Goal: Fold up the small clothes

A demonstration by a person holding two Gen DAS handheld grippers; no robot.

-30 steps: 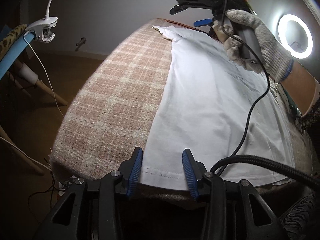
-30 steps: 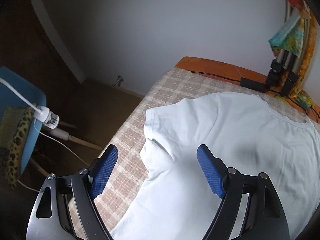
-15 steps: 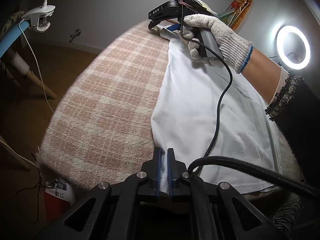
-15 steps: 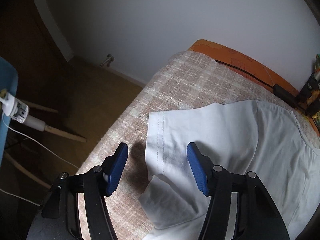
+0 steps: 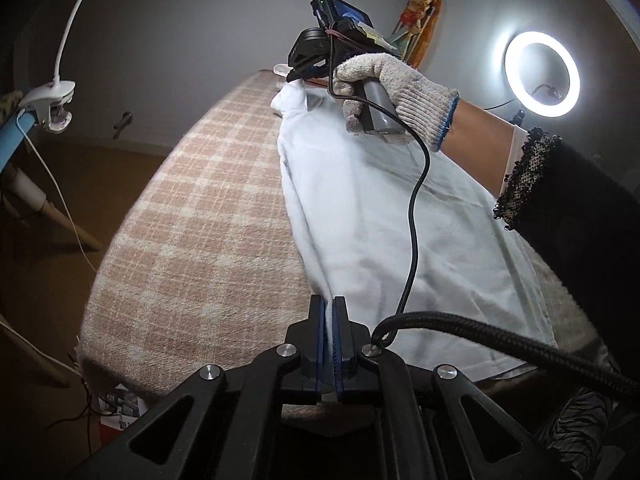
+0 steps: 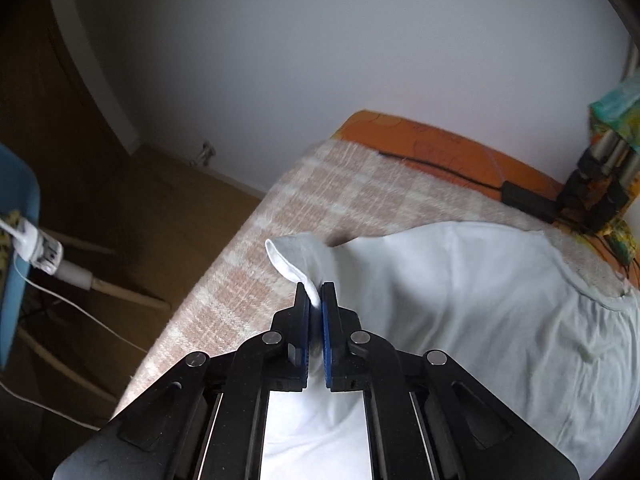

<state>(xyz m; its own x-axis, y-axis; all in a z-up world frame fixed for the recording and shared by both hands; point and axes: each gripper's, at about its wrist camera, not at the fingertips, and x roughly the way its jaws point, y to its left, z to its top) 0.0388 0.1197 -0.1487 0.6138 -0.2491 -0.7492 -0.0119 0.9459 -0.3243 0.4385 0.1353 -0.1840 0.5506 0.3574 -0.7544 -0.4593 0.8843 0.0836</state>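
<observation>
White T-shirt (image 5: 372, 216) edges in both hand-held grippers

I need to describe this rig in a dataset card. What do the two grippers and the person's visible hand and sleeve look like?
Both grippers, left gripper and right gripper, have black linkage frames, silver rivets and blue ribbed pads. A thick braided black cable runs alongside. The hand wears a grey knit glove with a blue cuff edge; the sleeve is black, bead-trimmed.
</observation>
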